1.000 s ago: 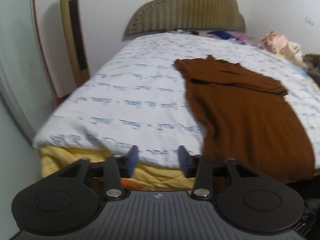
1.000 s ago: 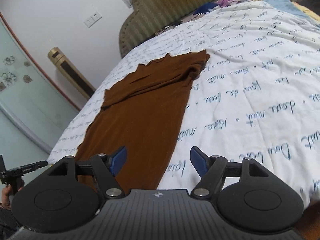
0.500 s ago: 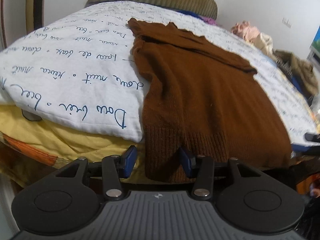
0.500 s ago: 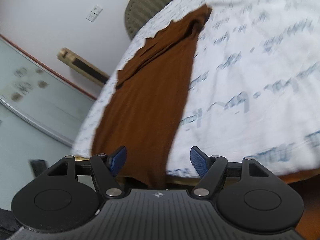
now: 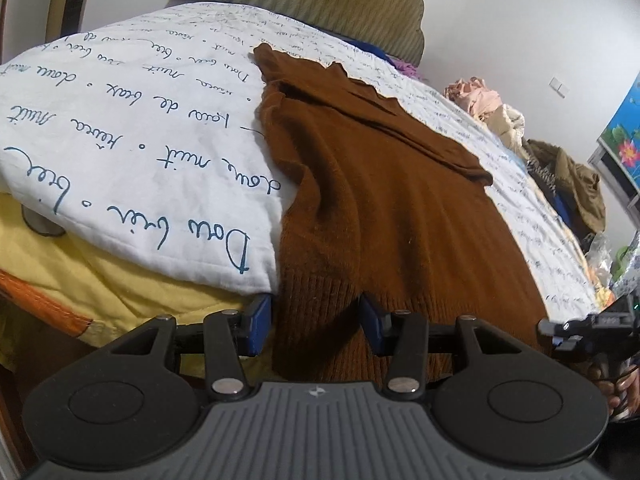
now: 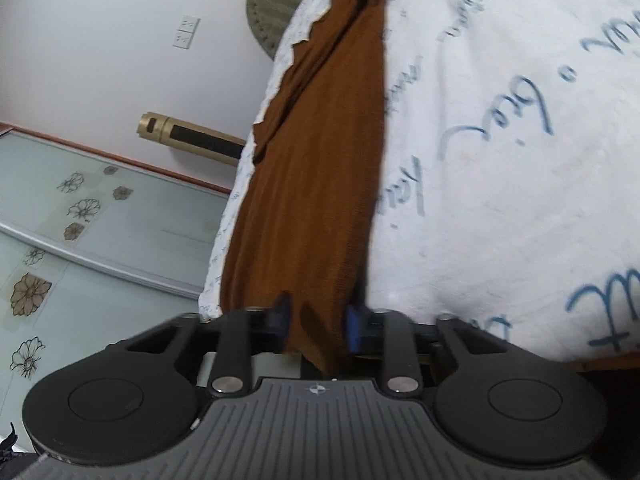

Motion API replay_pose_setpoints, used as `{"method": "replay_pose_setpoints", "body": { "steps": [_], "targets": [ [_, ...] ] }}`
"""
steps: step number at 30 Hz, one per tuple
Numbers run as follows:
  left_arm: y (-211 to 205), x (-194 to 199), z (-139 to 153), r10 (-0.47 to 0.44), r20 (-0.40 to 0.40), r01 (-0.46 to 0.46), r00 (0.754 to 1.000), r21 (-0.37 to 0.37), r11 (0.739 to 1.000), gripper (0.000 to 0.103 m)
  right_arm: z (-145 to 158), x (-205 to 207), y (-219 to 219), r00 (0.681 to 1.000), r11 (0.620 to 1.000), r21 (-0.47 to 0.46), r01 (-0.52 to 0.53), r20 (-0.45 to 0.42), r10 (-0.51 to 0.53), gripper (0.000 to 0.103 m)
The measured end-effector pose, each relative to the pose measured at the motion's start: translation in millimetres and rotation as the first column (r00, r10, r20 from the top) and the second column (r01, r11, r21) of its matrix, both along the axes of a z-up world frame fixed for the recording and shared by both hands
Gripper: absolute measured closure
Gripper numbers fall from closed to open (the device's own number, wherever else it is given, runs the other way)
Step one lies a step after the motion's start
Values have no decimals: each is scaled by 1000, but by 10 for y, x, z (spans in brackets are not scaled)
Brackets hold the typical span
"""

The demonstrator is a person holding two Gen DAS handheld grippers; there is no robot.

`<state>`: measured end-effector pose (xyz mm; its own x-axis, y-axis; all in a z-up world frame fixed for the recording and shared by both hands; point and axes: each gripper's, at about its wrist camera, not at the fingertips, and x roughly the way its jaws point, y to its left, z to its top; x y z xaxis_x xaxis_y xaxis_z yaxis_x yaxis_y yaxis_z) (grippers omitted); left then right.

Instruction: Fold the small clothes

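White painted walls (image 5: 500,20), a white switch plate (image 6: 186,33) on one. Bed under a white quilted cover with blue handwriting print (image 5: 132,120), yellow blanket (image 5: 132,292) showing below its edge. Olive ribbed upholstered headboard (image 5: 320,4) at the far end. Tall gold tower fan with a black grille (image 6: 192,138) beside the bed. Frosted glass panel with flower decals (image 6: 60,240), orange-brown frame. Heap of mixed clothes (image 5: 520,128) at the far bedside. Flower picture (image 5: 624,136) at right.

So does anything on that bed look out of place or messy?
A little. The brown knit sweater hangs its ribbed hem over the edge of the white quilt, and its far end is bunched. Loose clothes are heaped along the bed's far side.
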<state>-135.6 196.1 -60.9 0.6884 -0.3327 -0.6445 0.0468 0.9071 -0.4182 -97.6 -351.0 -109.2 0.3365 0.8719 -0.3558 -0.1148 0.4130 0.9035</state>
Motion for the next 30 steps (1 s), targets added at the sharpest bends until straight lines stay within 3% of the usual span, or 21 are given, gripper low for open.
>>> {"method": "replay_pose_setpoints", "body": {
  "steps": [3,8,14,18,21,23,30],
  "targets": [
    [40,-19,-19,-9,2,9,1000,-28,1000,56,-76,-17,14,1000,1000,10,0,-19,0,91],
    [100,13,-45,2,-8,-3,1000,-89,996,58,-69,-9,94,1000,1000,-7,-26,-6,26,91],
    [76,35,-72,21,-30,-24,999,-88,996,90,-140,28,102,999,1000,25,-15,-31,16,95],
    [82,25,-73,41,-33,-44,999,-106,993,91,-142,-3,103,1000,1000,19,-12,-7,12,95],
    [32,-10,-33,42,-17,-43,999,-75,996,92,-84,-27,115,1000,1000,-9,-9,15,9,95],
    [1,-45,10,37,0,-37,999,-61,997,92,-48,-40,125,999,1000,-13,-16,30,16,89],
    [-13,-121,139,27,46,-22,999,-94,995,93,269,-184,37,991,1000,-20,16,130,-13,91]
  ]
}}
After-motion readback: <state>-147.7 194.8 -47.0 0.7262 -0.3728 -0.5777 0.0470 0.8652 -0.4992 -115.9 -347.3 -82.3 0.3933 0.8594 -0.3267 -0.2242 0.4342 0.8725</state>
